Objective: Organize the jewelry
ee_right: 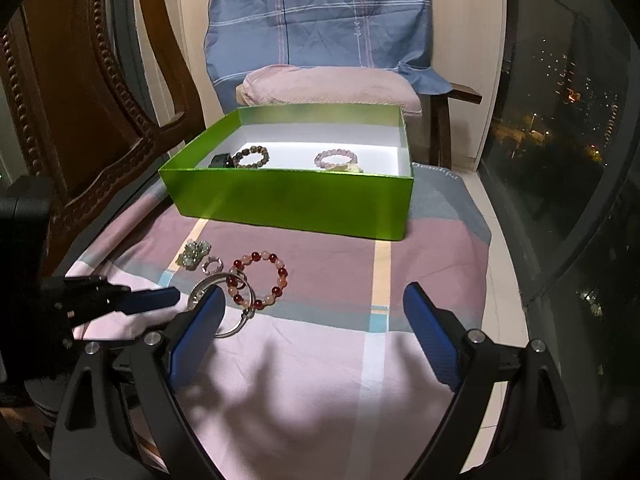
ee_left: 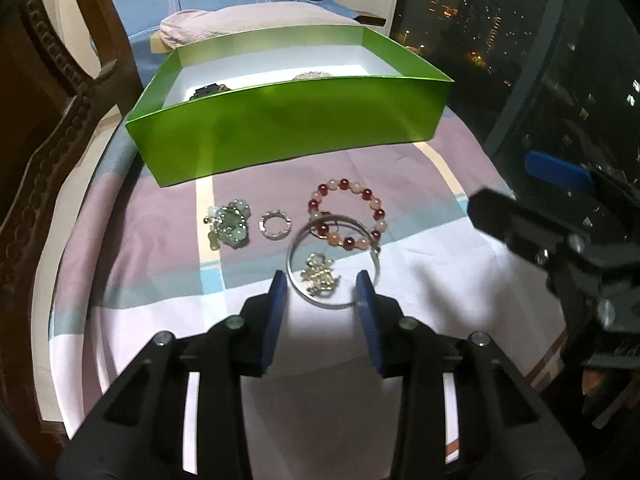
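The left gripper (ee_left: 322,288), black with blue pads, points down at a thin silver metal bangle (ee_left: 334,262) lying on the pink, grey and white plaid cloth (ee_left: 420,208) that covers the bench. Its jaws are partly closed, with the near arc of the bangle between them; the right-hand pad seems to touch the rim, the left-hand one stands just beside it, so no firm hold can be read. Inside the bangle sits a small pale gold charm (ee_left: 320,274). The bangle's far edge overlaps a bracelet of red and peach beads (ee_left: 347,214). Left of that lie a small sparkling silver ring (ee_left: 276,225) and a cluster of green stone beads (ee_left: 230,222). Beyond them stands an open green cardboard box (ee_right: 288,200) with a brown beaded bracelet (ee_right: 251,156) and a pale pink beaded bracelet (ee_right: 335,158) inside. The right gripper (ee_right: 316,332) hangs wide open and empty over the cloth.
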Demonstrator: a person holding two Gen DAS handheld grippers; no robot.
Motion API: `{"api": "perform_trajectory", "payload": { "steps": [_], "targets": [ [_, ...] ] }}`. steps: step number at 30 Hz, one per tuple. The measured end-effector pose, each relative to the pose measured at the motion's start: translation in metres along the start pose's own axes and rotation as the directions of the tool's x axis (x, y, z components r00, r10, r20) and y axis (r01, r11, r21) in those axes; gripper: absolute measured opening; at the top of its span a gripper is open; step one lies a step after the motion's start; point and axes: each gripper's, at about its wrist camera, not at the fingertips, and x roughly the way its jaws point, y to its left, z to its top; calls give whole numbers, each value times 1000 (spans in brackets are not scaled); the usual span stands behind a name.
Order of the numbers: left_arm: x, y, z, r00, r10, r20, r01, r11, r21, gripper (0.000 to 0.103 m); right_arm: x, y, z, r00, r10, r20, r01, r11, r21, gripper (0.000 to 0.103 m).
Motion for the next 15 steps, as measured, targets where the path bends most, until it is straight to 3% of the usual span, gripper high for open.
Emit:
{"api": "perform_trajectory", "payload": {
  "steps": [5, 11, 15],
  "targets": [
    [1, -3, 4, 1000, -8, 13, 8, 1000, 18, 22, -1, -4, 2, 1000, -2, 2, 2, 1000, 16, 88],
    [8, -10, 7, 999, 27, 16, -28, 999, 46, 22, -1, -4, 1, 1000, 3, -5, -3, 1000, 9, 88],
    [18, -8, 4, 999, 40, -29, -39, 998, 38, 20, 0, -5, 0, 1000, 3, -9, -3, 1000, 9, 88]
  ]
}}
